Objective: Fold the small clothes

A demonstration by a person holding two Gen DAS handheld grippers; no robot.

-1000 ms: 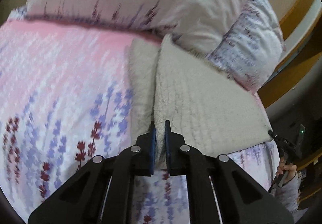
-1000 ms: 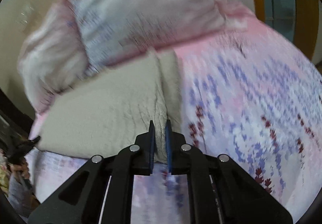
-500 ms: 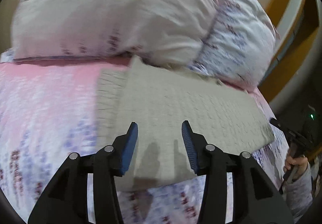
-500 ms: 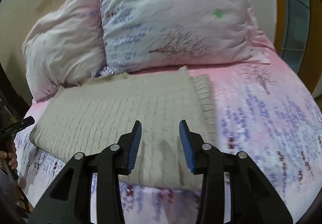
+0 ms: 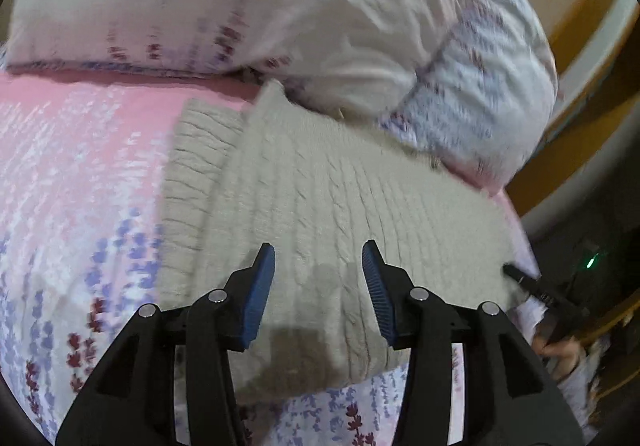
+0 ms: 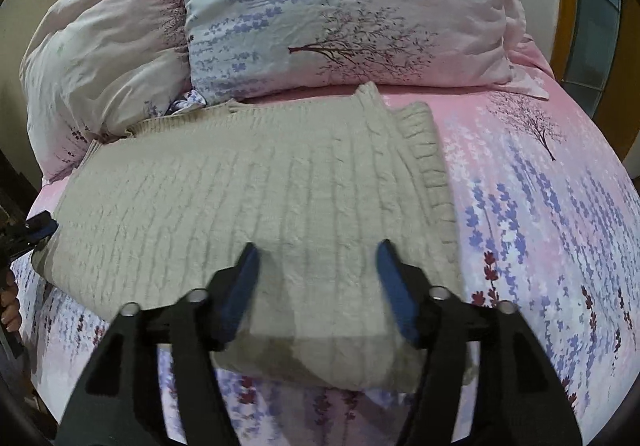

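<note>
Left wrist view first: our left tool (image 5: 318, 258) hangs with its blue-padded fingers (image 5: 260, 294) spread wide, nothing between them, just above the near edge of a beige cable-knit sweater (image 5: 340, 205). We see the sweater lying flat and folded on the bed (image 5: 80, 173), directly ahead of this tool. A ribbed band (image 5: 196, 165) of the knit pokes out from under the upper layer, ahead and to the left of the tool. Beyond the sweater, two floral pillows (image 5: 260, 5) are stacked against its far edge; the picture is blurred there. Far right of the tool, past the sweater's end, a dark tip of the other tool (image 5: 532, 286) shows near the edge of the bed.

From the right wrist view, our right tool (image 6: 316, 262) is likewise spread apart and holds nothing, its blue pads (image 6: 394, 294) blurred, poised over the near edge of the same sweater (image 6: 240, 197). Here the ribbed band (image 6: 428, 153) lies ahead and to the right of the tool, and the body of the knit stretches off to the left. The pink sheet with lavender print (image 6: 540, 205) fills the space right of the tool. Straight ahead, behind the sweater, sits a pillow printed with a tree (image 6: 352, 5), touching the knit's far edge, with a paler pillow (image 6: 104, 45) beside it to the left.
</note>
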